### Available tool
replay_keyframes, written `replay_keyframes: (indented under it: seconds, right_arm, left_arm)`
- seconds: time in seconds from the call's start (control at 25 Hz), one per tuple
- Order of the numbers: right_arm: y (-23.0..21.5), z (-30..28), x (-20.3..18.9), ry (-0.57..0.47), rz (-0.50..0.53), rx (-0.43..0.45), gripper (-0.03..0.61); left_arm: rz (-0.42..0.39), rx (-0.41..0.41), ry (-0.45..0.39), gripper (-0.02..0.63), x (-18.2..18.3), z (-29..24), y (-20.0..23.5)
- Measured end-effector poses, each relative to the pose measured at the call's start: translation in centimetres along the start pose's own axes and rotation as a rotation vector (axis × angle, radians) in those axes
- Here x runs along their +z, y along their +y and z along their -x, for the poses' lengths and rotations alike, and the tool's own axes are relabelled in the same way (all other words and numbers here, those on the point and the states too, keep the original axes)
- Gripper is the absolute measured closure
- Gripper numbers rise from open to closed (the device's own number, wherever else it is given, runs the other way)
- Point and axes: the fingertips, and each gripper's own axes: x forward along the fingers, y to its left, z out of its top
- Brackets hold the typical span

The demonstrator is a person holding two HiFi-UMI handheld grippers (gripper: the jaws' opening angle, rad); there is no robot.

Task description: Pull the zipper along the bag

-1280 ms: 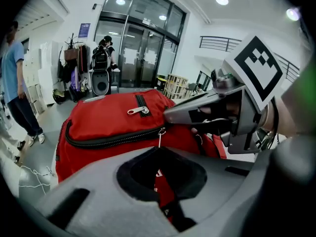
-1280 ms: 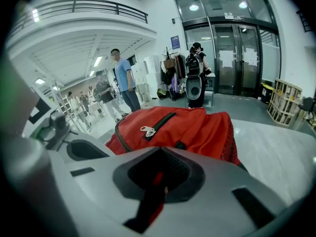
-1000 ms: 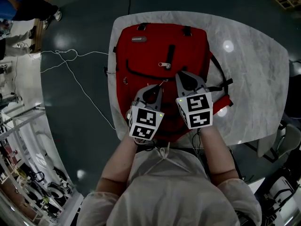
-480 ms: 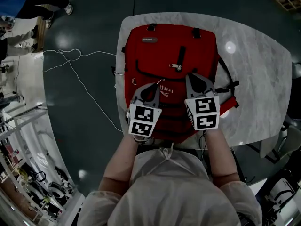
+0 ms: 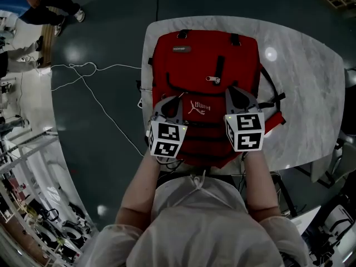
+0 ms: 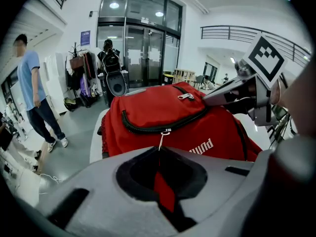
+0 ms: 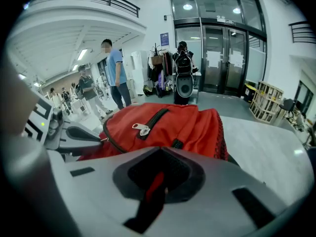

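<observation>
Here the backpack (image 5: 203, 54) lies flat on the white marble table (image 5: 300, 82), its red front facing up and its top end away from the person. A black zipper (image 6: 143, 127) curves across the front panel. Its small metal slider (image 6: 165, 131) sits toward the bag's left side, just above the white logo (image 5: 201, 105). A thin pull cord (image 6: 160, 141) hangs from the slider and runs straight into the left gripper (image 6: 159, 149), whose jaws are pressed together on it. In the head view that gripper (image 5: 168, 100) rests over the bag's left edge and points toward the far end.

The right gripper (image 7: 160, 149) is over the bag's right side, well apart from the left one. Its jaws are clamped together on the red fabric, and a strip of red shows in the slit between them. A second, silver zipper pull (image 7: 140, 128) lies on the upper pocket, between and beyond the two grippers.

On the dark floor (image 5: 100, 26) to the left of the table trails a white cable (image 5: 83, 71). A person in a blue shirt (image 6: 34, 93) stands further off, near tall glass doors (image 6: 138, 48).
</observation>
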Motion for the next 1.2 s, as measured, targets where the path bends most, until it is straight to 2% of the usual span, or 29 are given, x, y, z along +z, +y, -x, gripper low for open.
replay_keyframes:
  seconds: [0.16,0.44,0.92,1.12,1.2]
  right_arm:
    - [-0.4,0.2,0.0,0.011,-0.042,-0.017,0.551]
    - [-0.2,0.0,0.0,0.028,-0.021,-0.064,0.551]
    - [-0.4,-0.1,-0.3,0.037,-0.005,-0.12,0.551]
    - [-0.4,-0.1,-0.2,0.036,-0.004,-0.129,0.551]
    - [-0.4,-0.1,-0.2,0.039,-0.012,-0.125,0.551]
  left_arm:
    - [0.019,-0.002,-0.004,0.594,-0.1,0.0,1.2]
    - [0.027,0.05,-0.012,0.594,-0.4,0.7,4.8]
    - [-0.146,0.117,-0.035,0.592,2.0,0.1,8.6]
    - [-0.12,0.107,-0.042,0.588,2.7,-0.7,9.2]
    - [-0.082,0.096,-0.045,0.584,2.7,-0.9,9.3]
